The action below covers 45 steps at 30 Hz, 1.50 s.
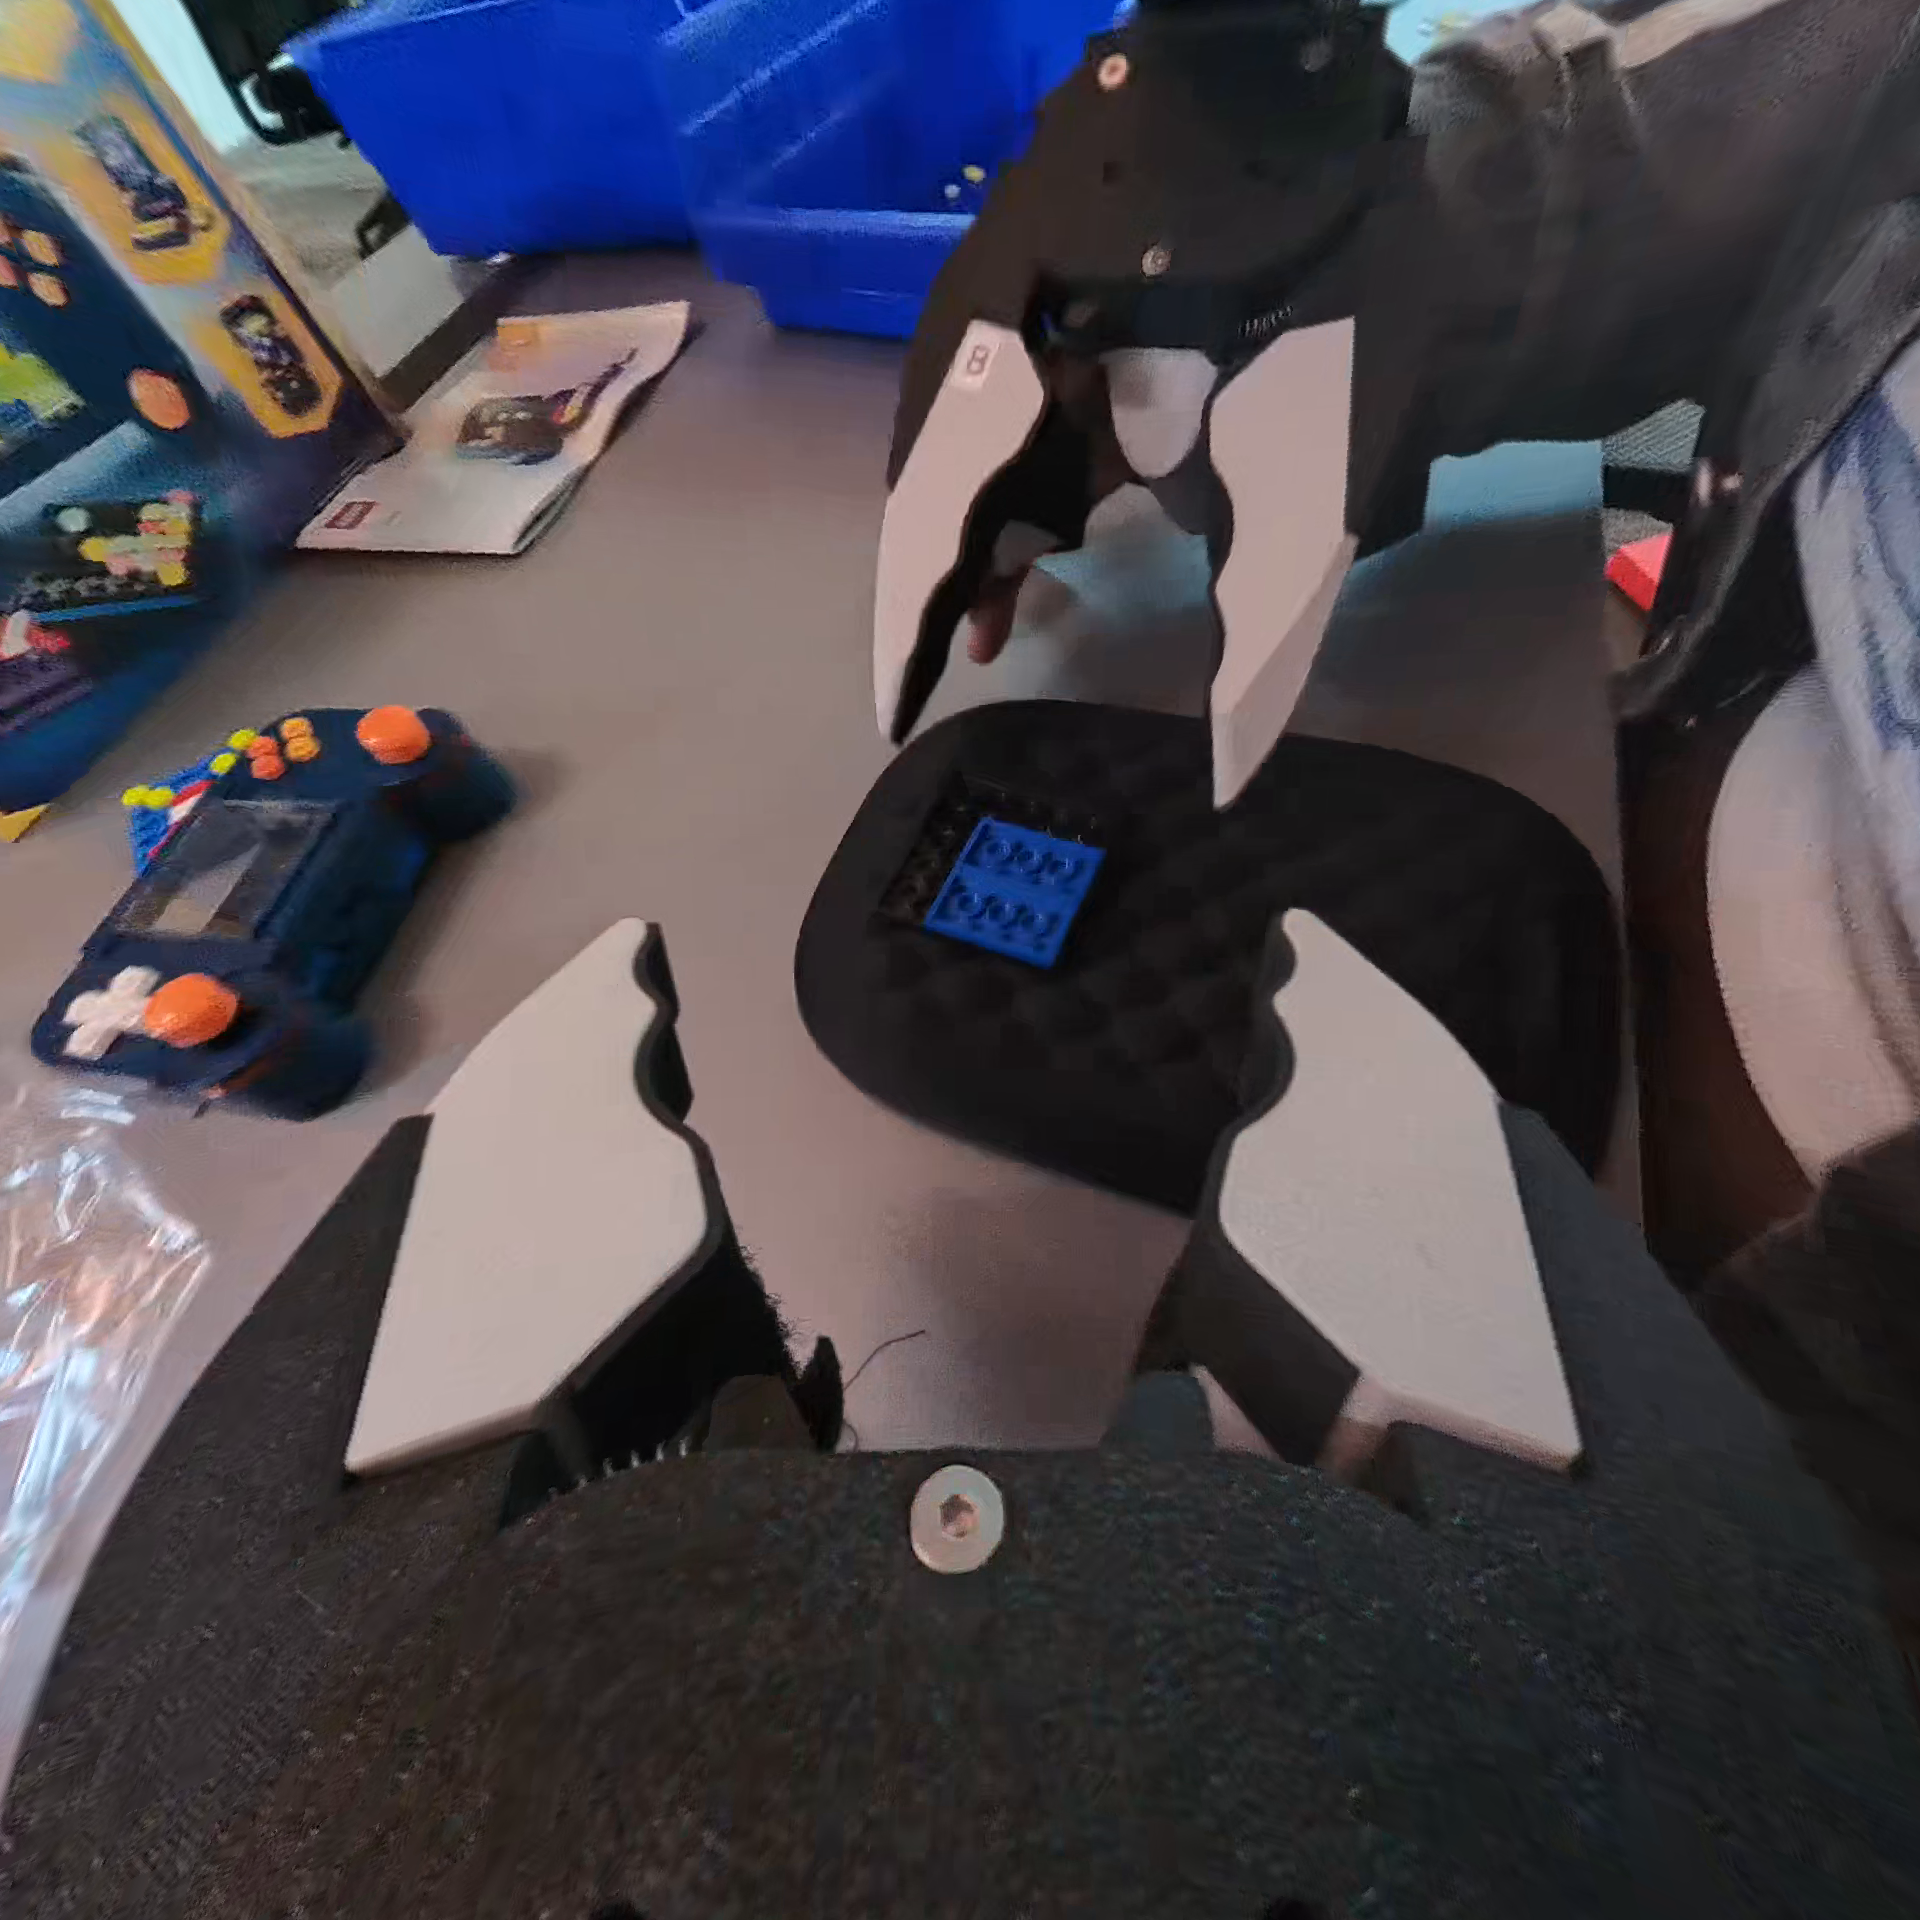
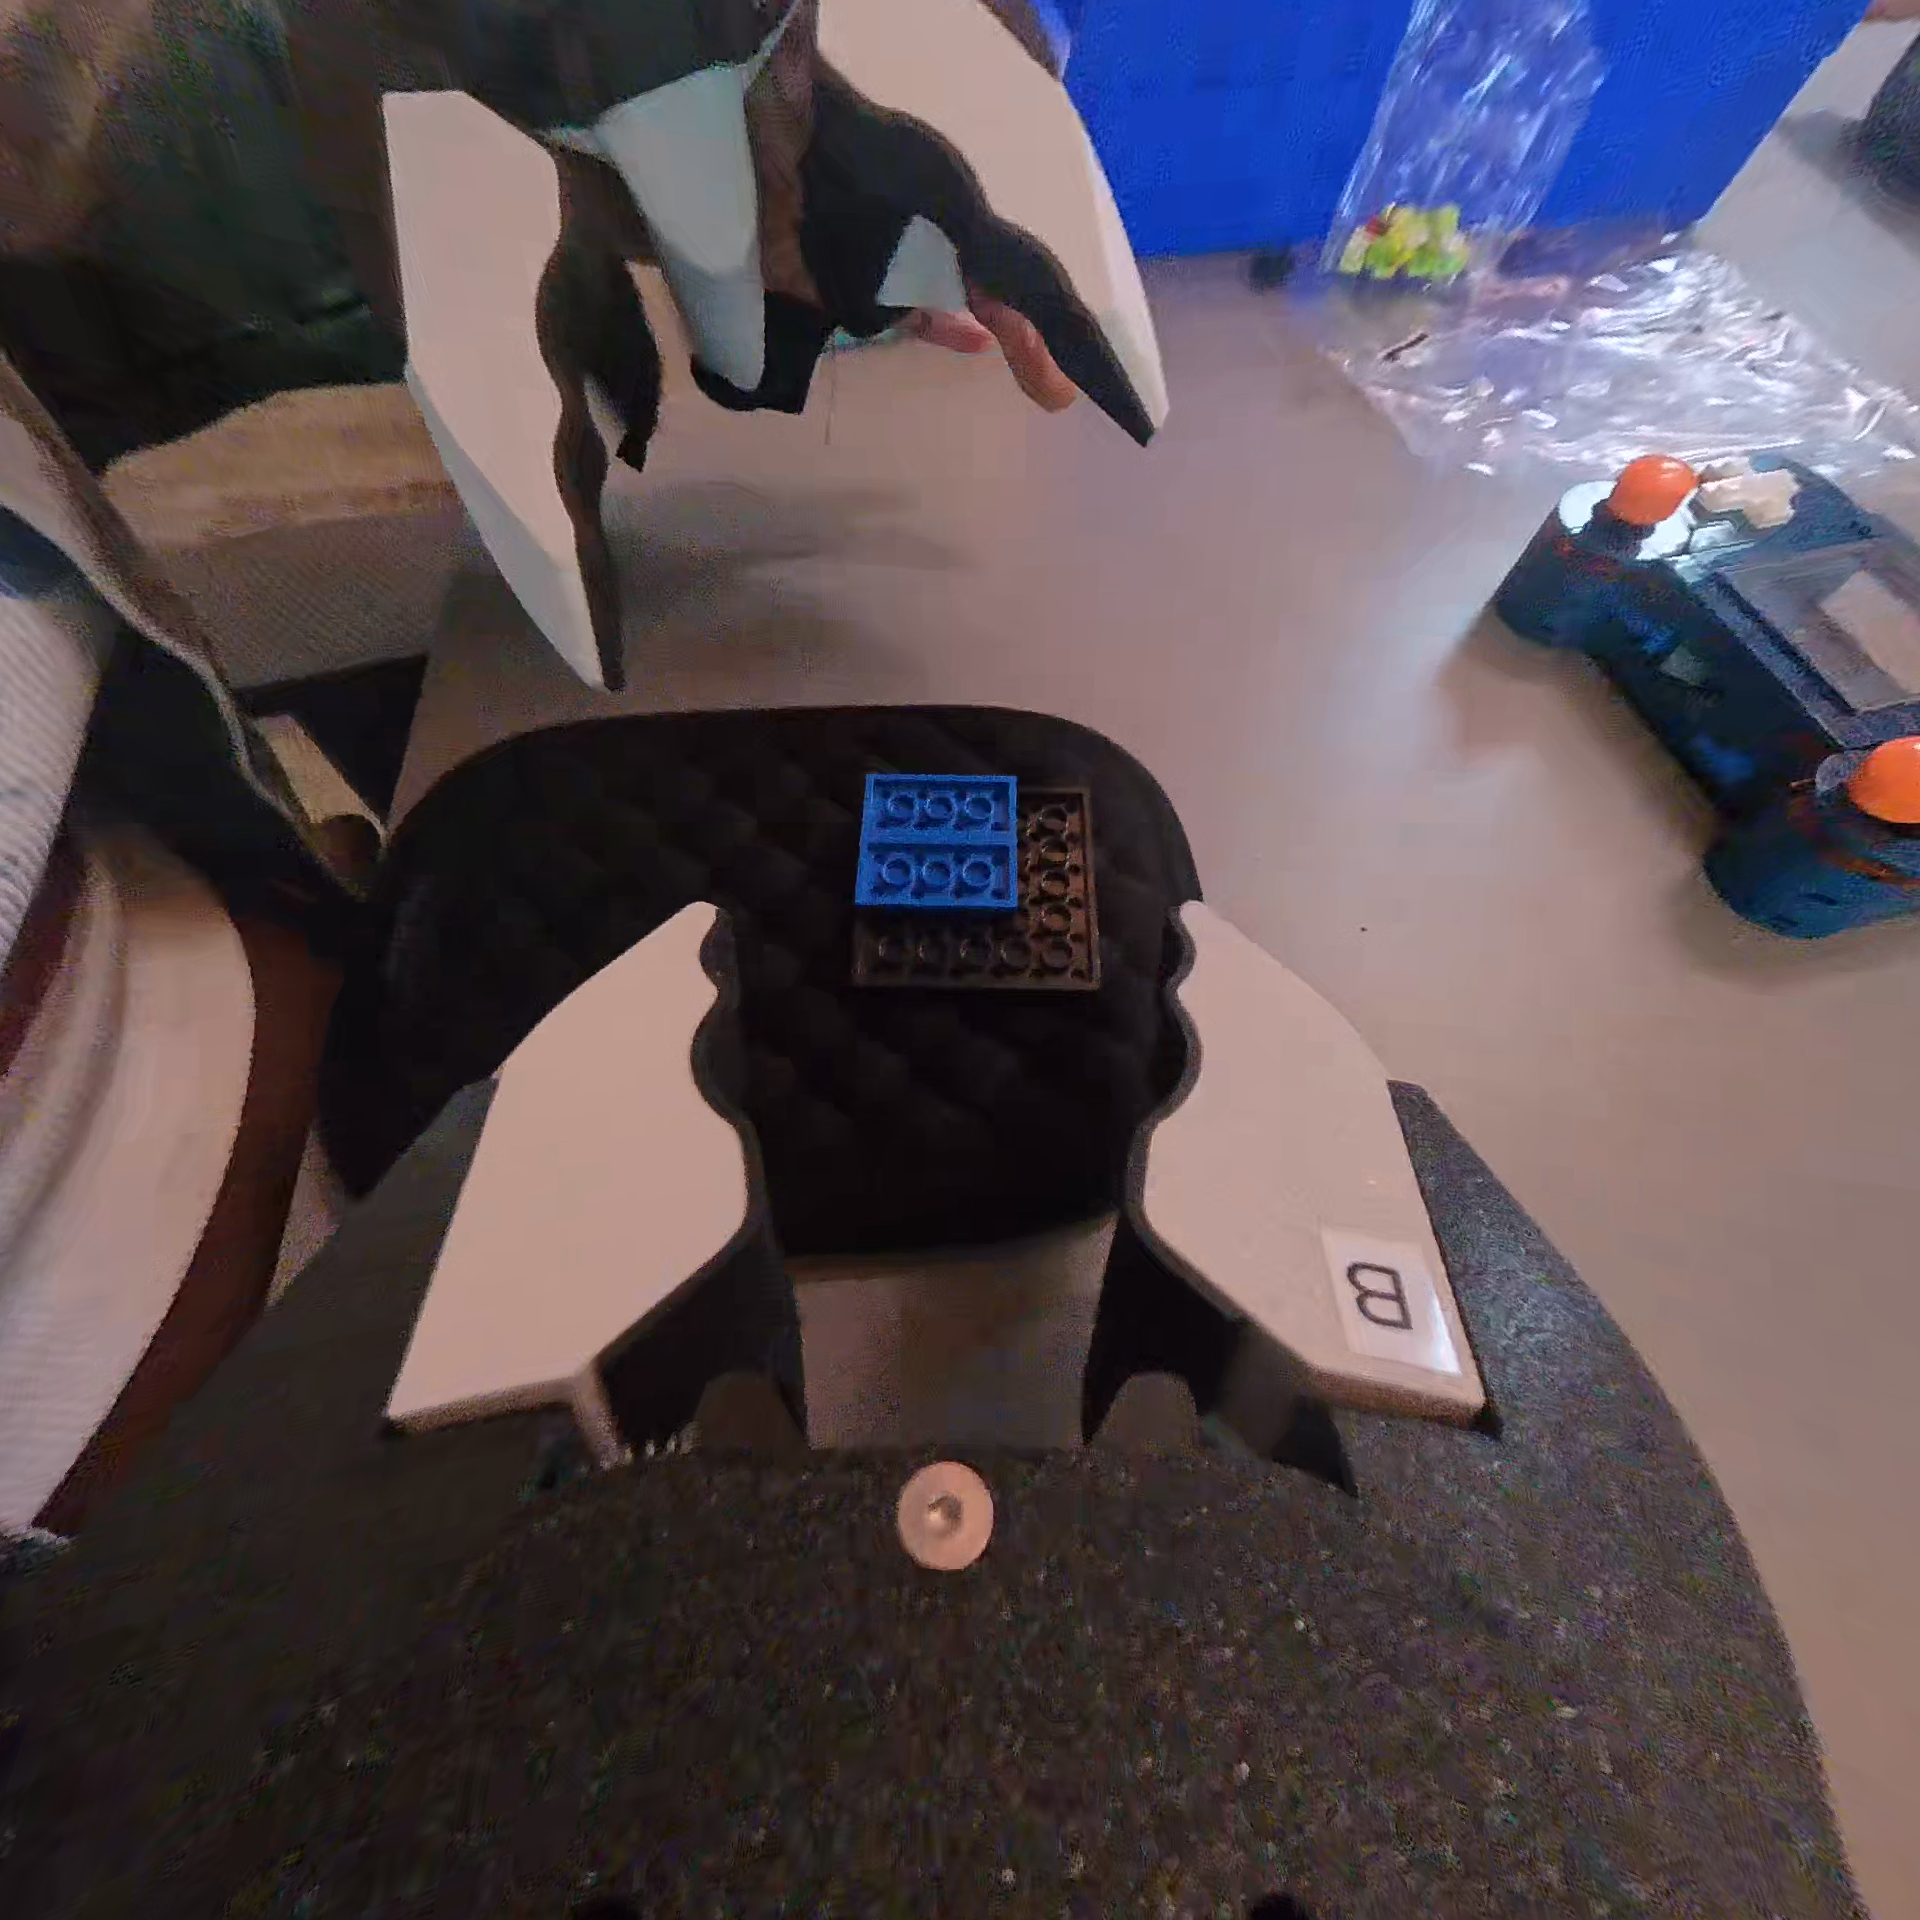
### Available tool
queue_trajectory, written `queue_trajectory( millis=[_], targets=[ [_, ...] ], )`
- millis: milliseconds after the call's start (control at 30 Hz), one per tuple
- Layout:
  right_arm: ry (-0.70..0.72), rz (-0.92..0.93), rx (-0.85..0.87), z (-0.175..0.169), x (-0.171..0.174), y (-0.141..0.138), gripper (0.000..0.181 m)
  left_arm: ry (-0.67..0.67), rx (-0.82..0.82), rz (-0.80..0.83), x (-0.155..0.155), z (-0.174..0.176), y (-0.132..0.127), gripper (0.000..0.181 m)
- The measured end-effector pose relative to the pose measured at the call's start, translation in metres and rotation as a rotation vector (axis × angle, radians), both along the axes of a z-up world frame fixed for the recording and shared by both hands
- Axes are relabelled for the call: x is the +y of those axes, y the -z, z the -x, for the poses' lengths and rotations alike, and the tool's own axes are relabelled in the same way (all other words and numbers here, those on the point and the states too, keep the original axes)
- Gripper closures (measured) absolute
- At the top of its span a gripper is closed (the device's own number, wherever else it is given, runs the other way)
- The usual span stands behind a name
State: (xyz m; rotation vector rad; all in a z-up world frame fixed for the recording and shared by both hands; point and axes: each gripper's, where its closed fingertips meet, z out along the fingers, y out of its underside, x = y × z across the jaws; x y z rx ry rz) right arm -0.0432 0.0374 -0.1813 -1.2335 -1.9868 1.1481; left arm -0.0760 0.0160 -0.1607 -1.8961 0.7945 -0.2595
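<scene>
Hovering spread and empty, the left gripper (image 1: 966,997) and right gripper (image 2: 945,966) are flanking a black pad (image 2: 935,1122) bearing light, rigid blue plates (image 2: 937,842), seemingly best pinched by their edges.

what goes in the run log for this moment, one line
left gripper: open, empty | right gripper: open, empty | both over black pad | blue plates on black plate | brick-built controller aside
</scene>
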Motion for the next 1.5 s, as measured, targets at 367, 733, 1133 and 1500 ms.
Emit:
queue_trajectory(
  millis=[367,733,1133,1500],
  targets=[
    [-0.037,-0.052,-0.045,0.012,-0.011,0.002,0.138,0.230,0.153,0.196,0.011,-0.018,0.040,0.128],
    [-0.017,-0.164,-0.267,0.005,-0.006,0.022,0.146,0.316,0.186,0.337,0.012,-0.018,0.043,0.148],
    [-0.001,-0.299,-0.243,0.004,-0.005,0.028,0.145,0.343,0.077,0.468,0.011,-0.020,0.039,0.151],
    [0.002,-0.359,-0.187,0.006,-0.005,0.028,0.145,0.241,0.071,0.392,0.013,-0.002,0.020,0.155]
  ],
)
